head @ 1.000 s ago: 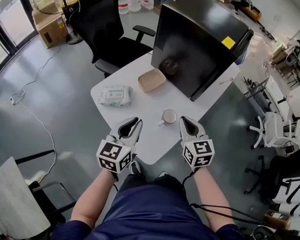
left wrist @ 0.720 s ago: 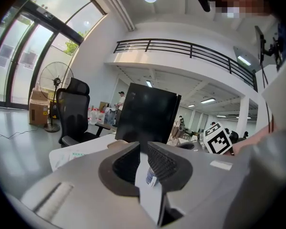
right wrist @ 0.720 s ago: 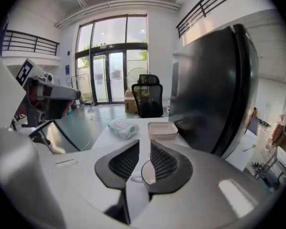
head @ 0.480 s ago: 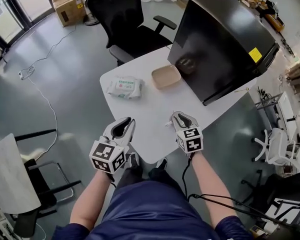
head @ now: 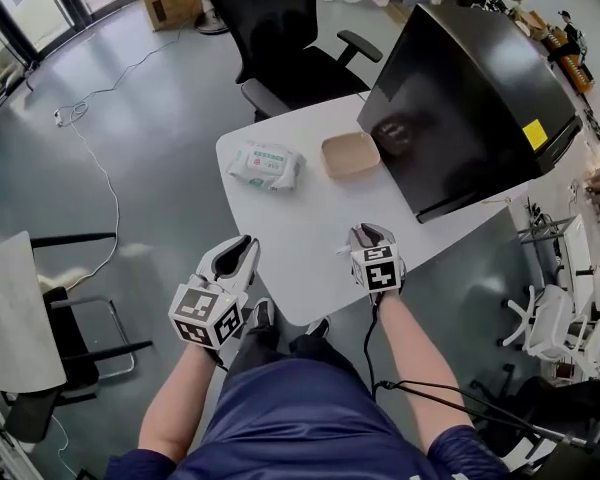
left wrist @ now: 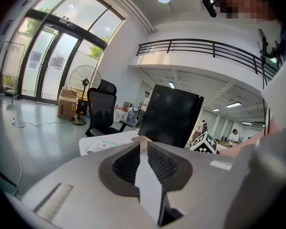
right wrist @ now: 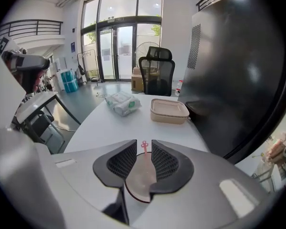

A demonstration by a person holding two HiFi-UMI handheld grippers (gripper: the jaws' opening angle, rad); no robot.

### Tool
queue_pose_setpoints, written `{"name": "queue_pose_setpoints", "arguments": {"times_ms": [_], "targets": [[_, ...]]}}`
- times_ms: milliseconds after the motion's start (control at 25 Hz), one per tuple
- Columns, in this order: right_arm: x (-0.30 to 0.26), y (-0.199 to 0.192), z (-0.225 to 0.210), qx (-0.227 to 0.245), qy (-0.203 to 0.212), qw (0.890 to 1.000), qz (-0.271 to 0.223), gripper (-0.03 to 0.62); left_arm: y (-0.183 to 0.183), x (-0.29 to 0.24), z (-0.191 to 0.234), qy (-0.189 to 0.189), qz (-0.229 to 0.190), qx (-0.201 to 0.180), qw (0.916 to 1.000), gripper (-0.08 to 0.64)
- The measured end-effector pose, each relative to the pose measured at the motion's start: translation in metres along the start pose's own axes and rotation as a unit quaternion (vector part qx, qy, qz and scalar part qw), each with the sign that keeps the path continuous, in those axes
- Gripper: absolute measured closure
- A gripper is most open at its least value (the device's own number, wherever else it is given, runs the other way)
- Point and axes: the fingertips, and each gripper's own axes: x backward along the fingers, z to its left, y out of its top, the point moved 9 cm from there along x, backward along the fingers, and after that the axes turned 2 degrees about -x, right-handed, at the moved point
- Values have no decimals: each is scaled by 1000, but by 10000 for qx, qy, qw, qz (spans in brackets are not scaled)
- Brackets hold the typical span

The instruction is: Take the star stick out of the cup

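In the right gripper view a thin pink star stick (right wrist: 144,147) stands up out of a white cup (right wrist: 137,189) with a brownish inside. My right gripper (right wrist: 144,145) is over the cup, open, one jaw on each side of the stick with a small gap. From the head view, the right gripper (head: 369,232) covers the cup near the front edge of the white table (head: 300,218). My left gripper (head: 242,247) hangs at the table's front left edge, slightly open and holding nothing.
A pack of wipes (head: 265,165) and a tan shallow tray (head: 350,154) lie at the far side of the table. A big black box (head: 470,88) stands on its right part. A black office chair (head: 280,28) is behind the table.
My right gripper has moved over the cup, which was in plain sight beside it one second ago and is now hidden under it. The left gripper has drifted back to the table edge.
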Motion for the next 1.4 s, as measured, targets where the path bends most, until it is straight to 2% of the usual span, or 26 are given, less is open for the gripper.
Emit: {"name": "queue_pose_setpoints", "arguments": {"times_ms": [360, 400, 760, 1120, 1400], "targets": [[-6, 1, -1, 168, 8, 9997, 160, 512, -4, 11, 0, 172, -7, 128, 9998, 511], [-5, 1, 0, 190, 3, 9997, 142, 540, -4, 11, 0, 172, -5, 128, 9998, 511], [13, 0, -6, 26, -73, 9998, -167, 543, 1, 5, -9, -14, 34, 75, 10000, 511], [50, -3, -28, -640, -226, 9950, -727, 543, 9, -21, -30, -486, 109, -111, 9987, 511], [89, 0, -42, -1383, -265, 9792, -1464, 543, 9, -42, -47, -844, 201, -214, 9960, 511]]}}
